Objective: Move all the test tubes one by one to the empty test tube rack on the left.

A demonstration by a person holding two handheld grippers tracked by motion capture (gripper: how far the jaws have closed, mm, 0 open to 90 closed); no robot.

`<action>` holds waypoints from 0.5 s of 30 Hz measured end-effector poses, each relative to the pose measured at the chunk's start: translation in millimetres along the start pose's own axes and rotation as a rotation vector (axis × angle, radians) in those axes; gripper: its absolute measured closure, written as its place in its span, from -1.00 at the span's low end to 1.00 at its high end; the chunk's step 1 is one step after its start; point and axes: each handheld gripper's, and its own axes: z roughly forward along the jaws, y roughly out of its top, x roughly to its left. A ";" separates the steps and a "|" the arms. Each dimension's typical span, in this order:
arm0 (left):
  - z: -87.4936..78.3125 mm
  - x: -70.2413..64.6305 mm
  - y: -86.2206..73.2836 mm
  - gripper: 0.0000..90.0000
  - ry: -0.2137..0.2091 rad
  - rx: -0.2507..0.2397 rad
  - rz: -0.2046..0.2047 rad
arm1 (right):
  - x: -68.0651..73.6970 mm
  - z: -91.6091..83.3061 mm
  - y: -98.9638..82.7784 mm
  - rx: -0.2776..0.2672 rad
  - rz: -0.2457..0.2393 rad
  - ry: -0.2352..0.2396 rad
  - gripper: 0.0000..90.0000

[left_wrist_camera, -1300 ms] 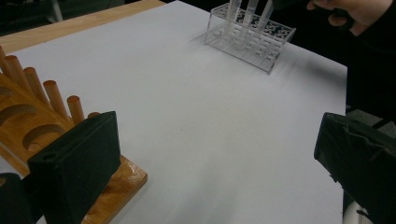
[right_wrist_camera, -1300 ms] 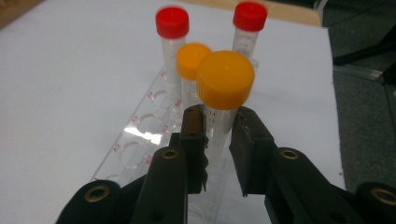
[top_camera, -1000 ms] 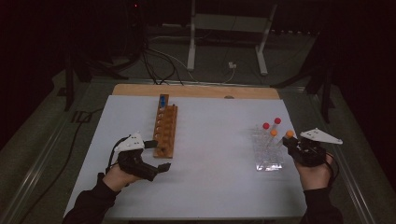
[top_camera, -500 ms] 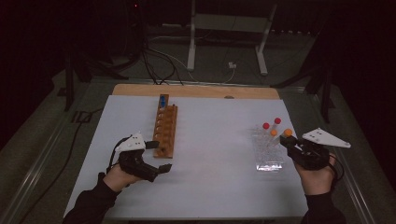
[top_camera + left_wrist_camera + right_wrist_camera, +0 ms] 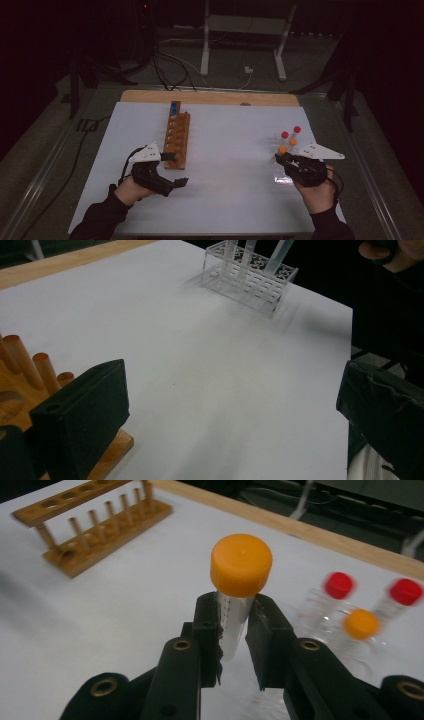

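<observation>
Orange-capped tube (image 5: pixel 239 587) pinched upright between the jaws of the right gripper (image 5: pixel 235 630), clear of the clear rack (image 5: pixel 248 272) at four o'clock on the bench (image 5: pixel 230 150). Three capped tubes left standing in that rack. Wooden rack (image 5: pixel 177 139) at ten o'clock apparently next, one blue-capped tube (image 5: pixel 174 107) already at its far end. Left gripper (image 5: pixel 225 405) beside the wooden rack, jaws spread, holding nothing.

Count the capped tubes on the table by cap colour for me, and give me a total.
Orange-capped tubes: 2, one clamped in the right gripper, one in the clear rack
Red-capped tubes: 2, in the clear rack
Blue-capped tubes: 1, at the far end of the wooden rack
Total: 5
</observation>
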 end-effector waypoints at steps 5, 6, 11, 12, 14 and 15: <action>6.3 -1.5 0.7 -0.97 -0.012 0.006 0.003 | 17.6 12.3 -0.7 0.026 -0.030 0.057 0.67; 8.2 -1.7 0.8 -0.97 -0.019 0.009 0.004 | 20.7 14.7 -1.0 0.031 -0.037 0.069 0.67; 17.3 -5.4 8.1 -0.96 -0.049 0.012 0.018 | 38.1 25.4 -1.8 0.051 -0.071 0.125 0.67; 19.4 -6.8 10.3 -0.96 -0.054 0.011 0.022 | 41.4 27.2 -1.7 0.053 -0.081 0.134 0.67; 24.0 -9.3 14.8 -0.96 -0.070 0.009 0.030 | 47.6 29.7 -1.7 0.057 -0.088 0.154 0.67; 26.6 -10.3 17.1 -0.96 -0.075 0.008 0.034 | 50.6 31.0 -1.8 0.059 -0.096 0.163 0.67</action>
